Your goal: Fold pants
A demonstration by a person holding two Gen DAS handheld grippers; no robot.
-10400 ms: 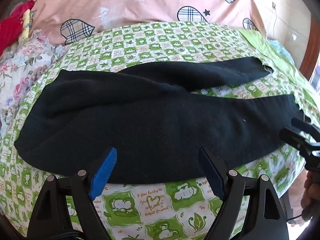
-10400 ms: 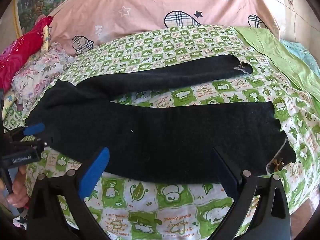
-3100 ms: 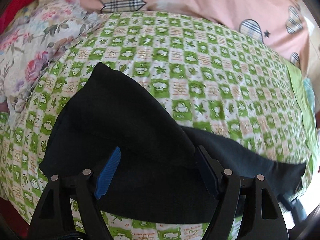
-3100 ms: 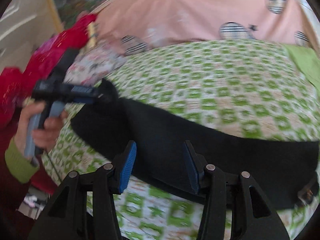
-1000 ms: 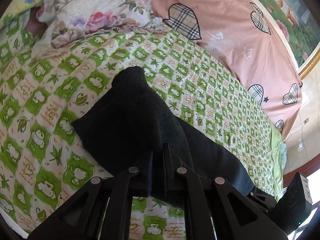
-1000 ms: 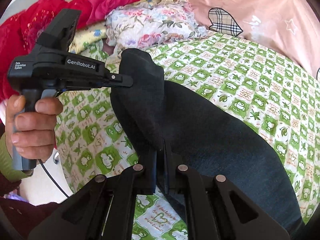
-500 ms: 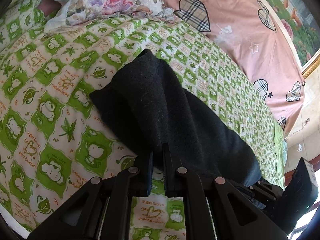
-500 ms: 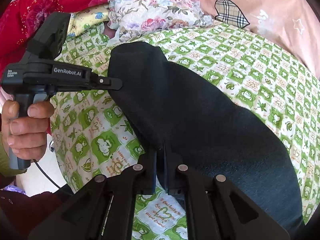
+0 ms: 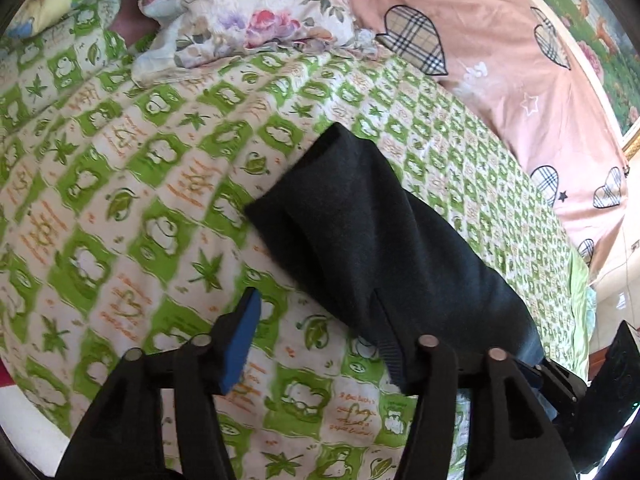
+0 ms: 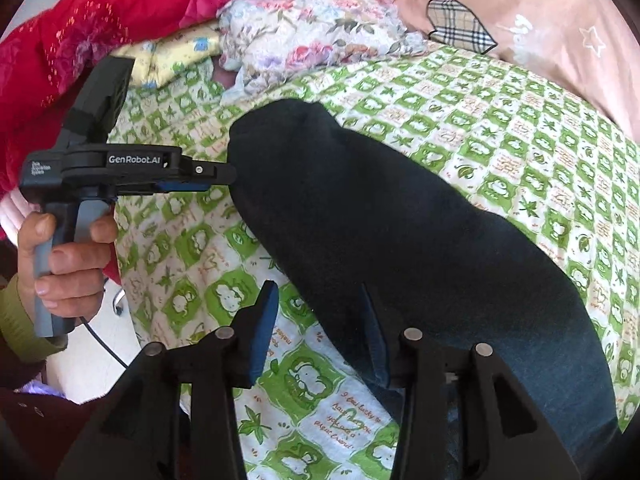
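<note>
The black pants lie folded lengthwise on the green-patterned bed sheet, running from the centre to the lower right. They also show in the right wrist view. My left gripper is open at the near edge of the pants; its right finger sits against the cloth. My right gripper is open too, with its right finger over the pants' near edge. The left gripper also shows in the right wrist view, beside the pants' left end.
A floral pillow and a pink quilt with plaid hearts lie at the head of the bed. A red blanket is piled at the far left. The bed's near edge drops off by my left hand.
Both grippers were shut on the pants' near edge half a second ago; both have opened and let go. The pants now rest flat on the sheet.
</note>
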